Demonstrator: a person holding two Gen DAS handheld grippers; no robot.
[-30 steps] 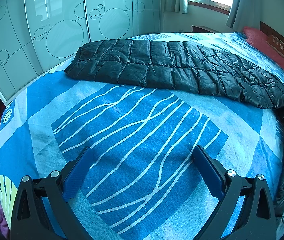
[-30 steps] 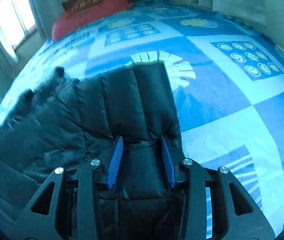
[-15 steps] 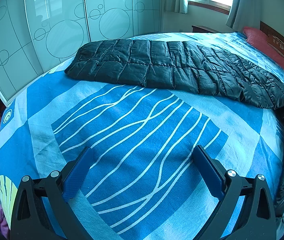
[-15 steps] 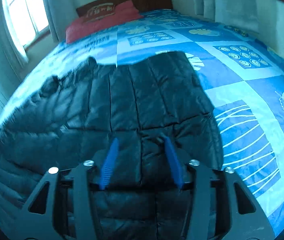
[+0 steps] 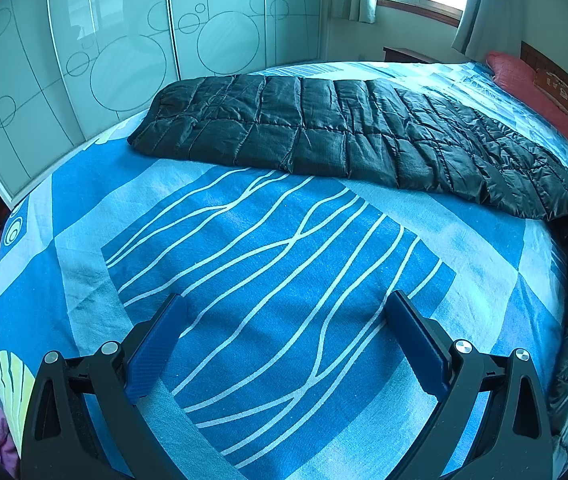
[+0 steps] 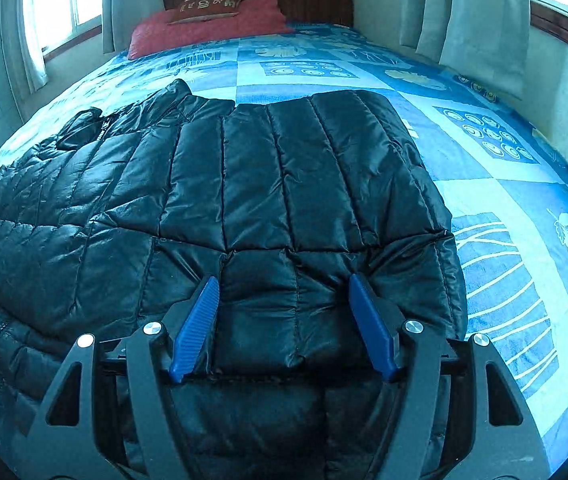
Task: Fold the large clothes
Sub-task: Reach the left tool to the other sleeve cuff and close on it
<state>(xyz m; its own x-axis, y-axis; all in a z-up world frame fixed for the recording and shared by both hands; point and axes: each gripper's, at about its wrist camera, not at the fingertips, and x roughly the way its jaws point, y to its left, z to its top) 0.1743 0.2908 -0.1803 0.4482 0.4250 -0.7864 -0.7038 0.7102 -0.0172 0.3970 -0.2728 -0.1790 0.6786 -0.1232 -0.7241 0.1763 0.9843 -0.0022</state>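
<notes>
Right wrist view gives me the bed point(image 6: 484, 184) under its blue patterned sheet, with the black quilted down jacket point(image 6: 243, 184) spread across the foot half, its bulk running toward the bed's window-side edge and a folded-over panel lying on top, nearest me. Left wrist view shows the same jacket point(image 5: 324, 136) stretched toward the wardrobe-side corner, well apart from my left tongs point(image 5: 284, 344)

My biggest worry is the slippery, puffy shell: I judge the folded panel could spring back or slide off once nothing holds it, since trapped air pushes such layers apart

Next, the long stretch toward the far corner looks awkward; if I lift one end alone, the rest may drag and wrinkle the sheet

My right tongs point(image 6: 284, 320) are opening, jaws spread either side of a padded section, the pads not pressing on it as far as I can see. Pulling away carelessly could snag a seam and undo the fold

My left tongs hover spread and empty over bare sheet, too far to steady anything
</notes>
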